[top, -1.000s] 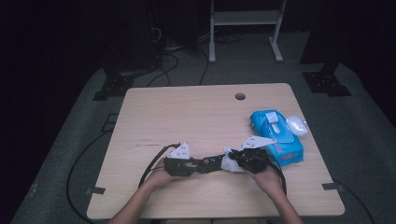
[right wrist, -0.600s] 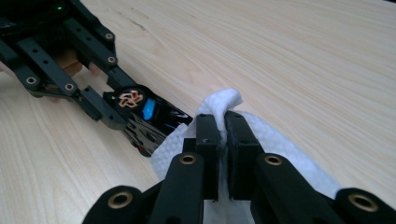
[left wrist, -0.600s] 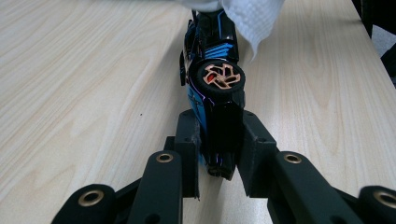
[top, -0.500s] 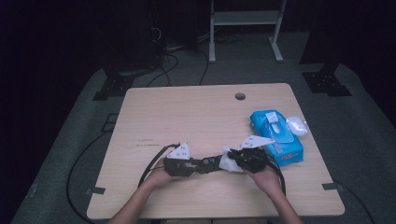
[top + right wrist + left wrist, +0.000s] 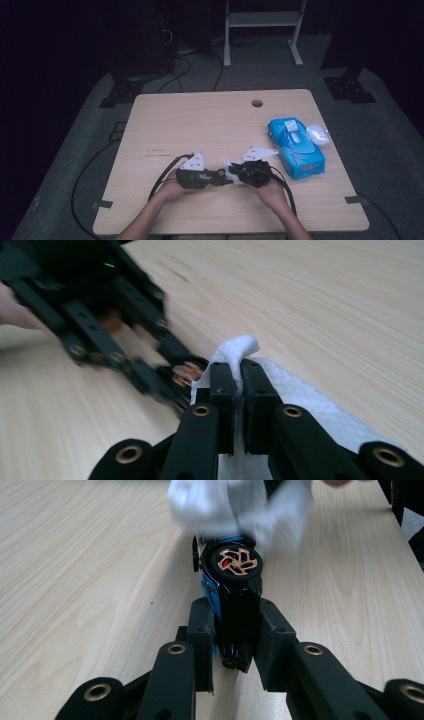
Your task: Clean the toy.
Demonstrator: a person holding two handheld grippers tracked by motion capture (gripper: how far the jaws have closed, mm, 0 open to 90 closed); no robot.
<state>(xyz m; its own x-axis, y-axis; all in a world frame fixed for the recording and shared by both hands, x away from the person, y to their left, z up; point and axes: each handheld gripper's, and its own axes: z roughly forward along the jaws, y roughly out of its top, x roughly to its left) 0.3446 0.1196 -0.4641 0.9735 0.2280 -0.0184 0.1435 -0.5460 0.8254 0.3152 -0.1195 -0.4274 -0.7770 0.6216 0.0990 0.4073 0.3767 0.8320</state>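
My left gripper (image 5: 234,630) is shut on a small toy car (image 5: 227,587), blue and black with a copper-spoked wheel (image 5: 232,562) facing the camera. My right gripper (image 5: 239,380) is shut on a white wipe (image 5: 300,395), which presses against the car's far end (image 5: 240,505). In the high view both grippers meet near the table's front edge, the left gripper (image 5: 220,176) pointing right and the right gripper (image 5: 235,172) pointing left, with the wipe (image 5: 231,170) between them. In the right gripper view the left gripper (image 5: 125,347) appears blurred beyond the wipe.
A blue pack of wipes (image 5: 295,147) lies at the right of the wooden table (image 5: 200,125), with a small white object (image 5: 317,134) beside it. A cable hole (image 5: 257,103) sits near the far edge. Cables trail from both grippers.
The right gripper and wipe have shifted slightly against the car; both hands stay in about the same place.
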